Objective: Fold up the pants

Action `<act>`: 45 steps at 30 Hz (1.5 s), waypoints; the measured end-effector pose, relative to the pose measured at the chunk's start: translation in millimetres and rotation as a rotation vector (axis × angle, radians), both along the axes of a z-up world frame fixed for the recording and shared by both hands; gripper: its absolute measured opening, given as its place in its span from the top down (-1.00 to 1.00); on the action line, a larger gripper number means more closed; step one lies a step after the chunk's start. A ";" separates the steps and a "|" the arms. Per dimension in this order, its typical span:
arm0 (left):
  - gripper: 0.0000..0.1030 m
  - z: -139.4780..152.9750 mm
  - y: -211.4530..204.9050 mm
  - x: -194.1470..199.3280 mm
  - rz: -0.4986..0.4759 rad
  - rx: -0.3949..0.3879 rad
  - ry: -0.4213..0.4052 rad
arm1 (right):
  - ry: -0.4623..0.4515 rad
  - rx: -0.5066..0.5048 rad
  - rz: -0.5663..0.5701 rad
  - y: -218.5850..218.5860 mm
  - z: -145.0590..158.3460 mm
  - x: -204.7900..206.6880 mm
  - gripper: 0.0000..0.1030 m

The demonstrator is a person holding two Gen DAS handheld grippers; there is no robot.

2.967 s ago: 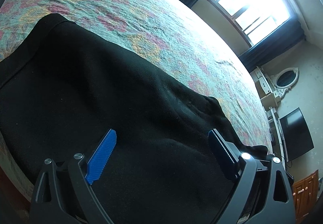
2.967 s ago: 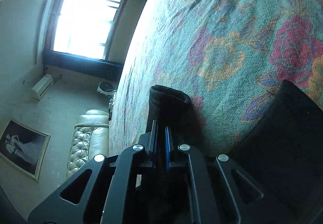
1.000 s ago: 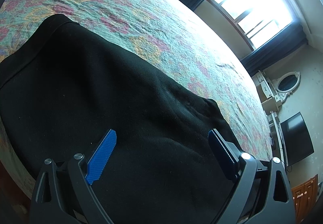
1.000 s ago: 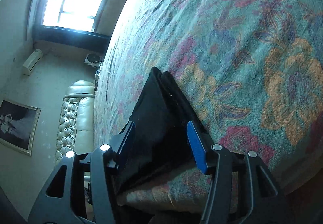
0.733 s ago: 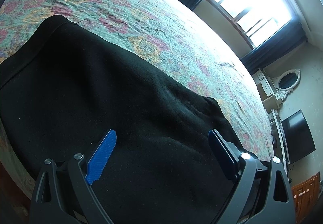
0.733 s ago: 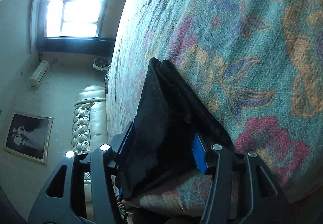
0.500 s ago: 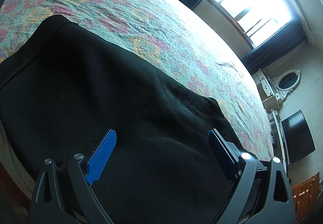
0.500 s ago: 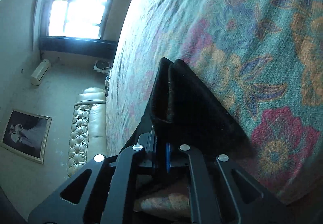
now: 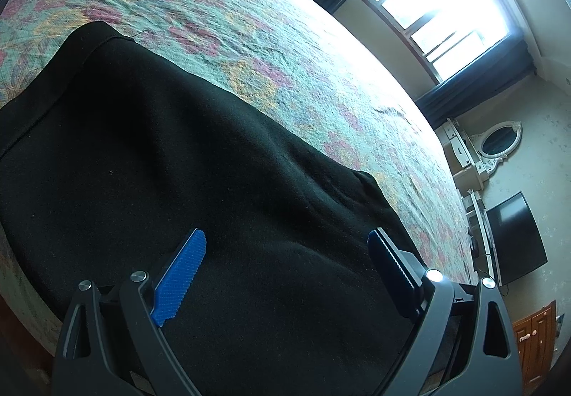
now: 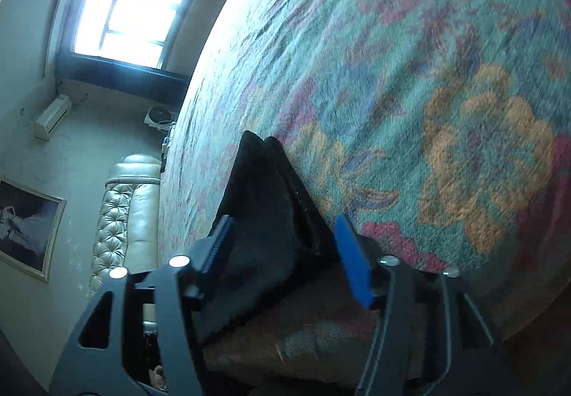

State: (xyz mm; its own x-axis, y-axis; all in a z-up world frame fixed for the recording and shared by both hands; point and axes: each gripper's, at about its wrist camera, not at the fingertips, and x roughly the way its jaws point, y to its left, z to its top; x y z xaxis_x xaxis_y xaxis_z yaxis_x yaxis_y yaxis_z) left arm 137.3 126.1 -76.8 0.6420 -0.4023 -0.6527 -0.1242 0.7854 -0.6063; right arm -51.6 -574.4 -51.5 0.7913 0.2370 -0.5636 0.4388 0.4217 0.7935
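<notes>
Black pants [image 9: 178,164] lie spread flat on the floral bedspread [image 9: 285,49], filling the lower half of the left wrist view. My left gripper [image 9: 287,247] is open and empty, hovering just above the cloth. In the right wrist view a folded end of the black pants [image 10: 264,217] lies at the bed's edge. My right gripper [image 10: 283,233] is open, its blue pads on either side of that end without clamping it.
A cream tufted headboard [image 10: 125,217] and a bright window [image 9: 439,3] stand beyond the bed. A TV [image 9: 514,239] and a white dresser with an oval mirror [image 9: 496,142] stand at the right. The bedspread [image 10: 428,74] stretches far beyond the pants.
My right gripper was shut on the pants' end half a second ago and has now opened, letting it go. The left gripper has stayed open and nearly still.
</notes>
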 end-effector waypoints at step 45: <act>-0.90 -0.9 3.0 8.1 -0.234 0.094 -0.068 | 0.175 0.006 0.548 30.8 -1.3 120.8 0.72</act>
